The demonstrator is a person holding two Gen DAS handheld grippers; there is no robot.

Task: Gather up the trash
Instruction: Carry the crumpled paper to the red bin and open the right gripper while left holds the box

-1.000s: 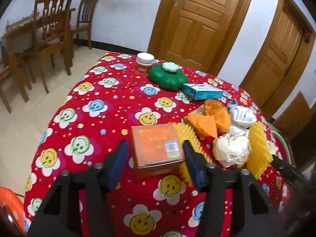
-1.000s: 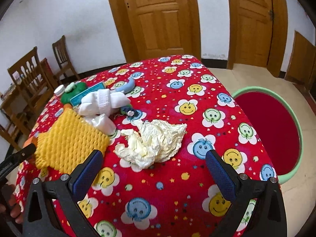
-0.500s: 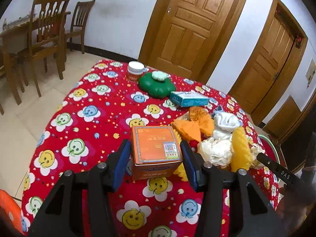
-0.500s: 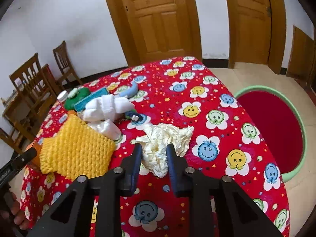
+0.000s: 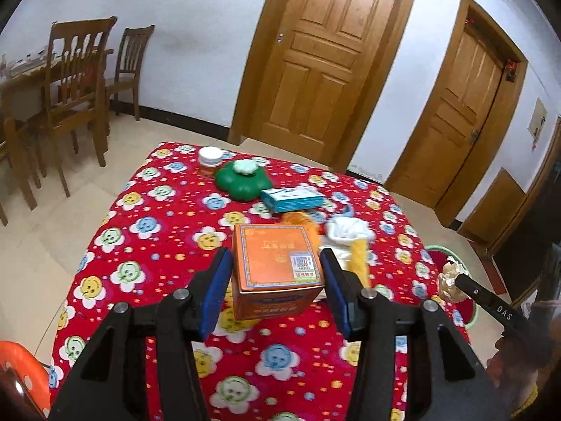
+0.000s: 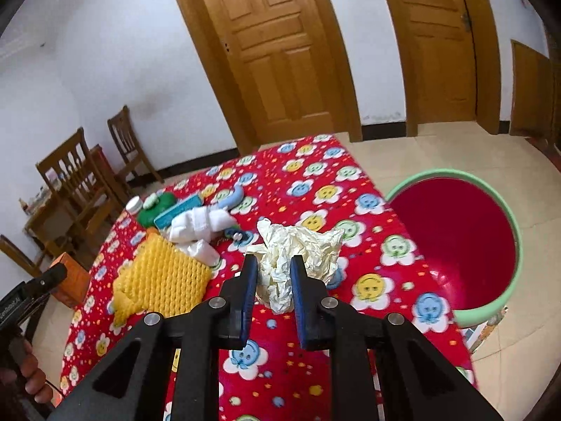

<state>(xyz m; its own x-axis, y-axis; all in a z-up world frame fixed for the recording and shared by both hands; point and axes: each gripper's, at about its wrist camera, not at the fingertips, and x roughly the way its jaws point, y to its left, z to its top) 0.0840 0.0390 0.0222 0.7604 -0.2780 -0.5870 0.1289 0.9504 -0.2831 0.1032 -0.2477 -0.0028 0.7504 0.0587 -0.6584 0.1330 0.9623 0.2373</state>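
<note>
Paper (image 6: 298,252), crumpled and cream, is sitting pinched between the closing pads of the right tool (image 6: 271,273) above the flowered worktop (image 6: 315,182), while the left tool (image 5: 275,277) is clasping an orange box (image 5: 277,266) clear of that worktop.

The table (image 5: 150,231) carries a red cloth with smiling flowers. Near its far edge stands a small jar with a white lid (image 5: 210,159), and just beside it lies a green flower-shaped container (image 5: 242,184). A teal box (image 5: 291,198) lies near the container, more toward the middle. White rolled cloths (image 6: 196,226) and a yellow knitted cloth (image 6: 164,280) lie close together in the middle part, toward the left edge in the right wrist view. Behind the table are two wooden doors (image 5: 326,59) in a white wall, and wooden chairs (image 5: 75,94) stand on the tiled floor.
</note>
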